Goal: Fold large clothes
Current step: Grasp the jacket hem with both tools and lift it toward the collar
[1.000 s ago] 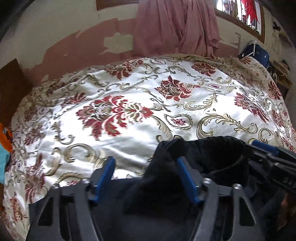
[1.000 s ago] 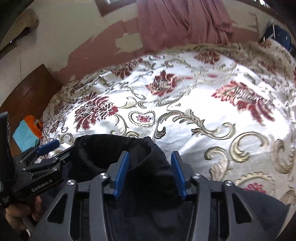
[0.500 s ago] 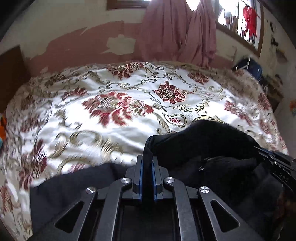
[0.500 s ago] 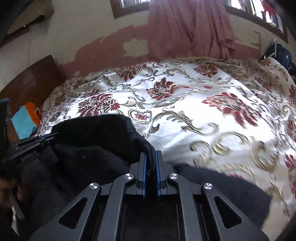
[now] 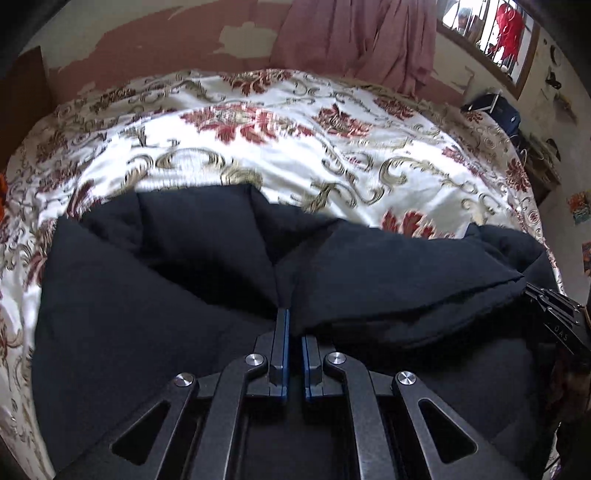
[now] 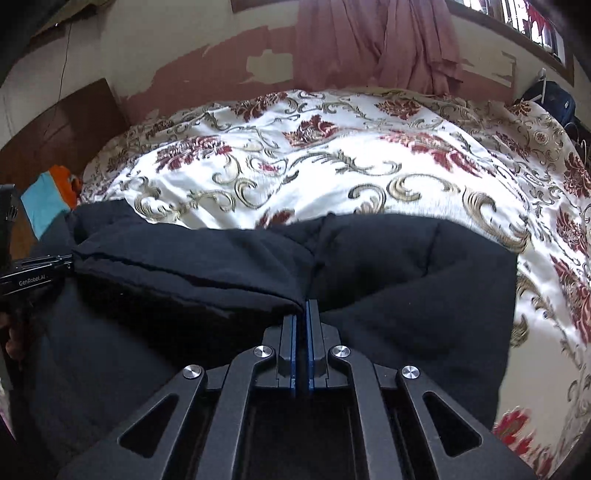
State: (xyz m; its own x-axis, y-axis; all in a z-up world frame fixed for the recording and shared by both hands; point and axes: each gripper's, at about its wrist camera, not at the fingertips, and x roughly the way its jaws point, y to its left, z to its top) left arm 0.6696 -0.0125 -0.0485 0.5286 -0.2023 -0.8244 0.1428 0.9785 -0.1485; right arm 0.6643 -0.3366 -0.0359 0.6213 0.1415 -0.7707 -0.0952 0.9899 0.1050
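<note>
A large black padded garment (image 5: 192, 280) lies across the near part of a bed with a white, red and gold floral cover (image 5: 295, 147). My left gripper (image 5: 290, 314) is shut on a pinched fold of the black fabric, which rises in a ridge from its blue pads. In the right wrist view the same garment (image 6: 406, 280) fills the lower half, and my right gripper (image 6: 301, 306) is shut on its folded edge. Each view shows the other gripper at its side edge: the right one (image 5: 557, 306), the left one (image 6: 40, 271). The cloth between them hangs in a thick roll.
A pink curtain (image 6: 373, 40) hangs on the peeling wall behind the bed. A dark wooden headboard (image 6: 59, 125) and orange and blue cloth (image 6: 48, 192) lie at the left. A dark blue bag (image 6: 550, 99) sits at the far right corner, under a barred window (image 5: 487, 33).
Both grippers went from open around the black fabric to shut on it. Both then drew back toward the near side, dragging the garment so more black cloth fills each view.
</note>
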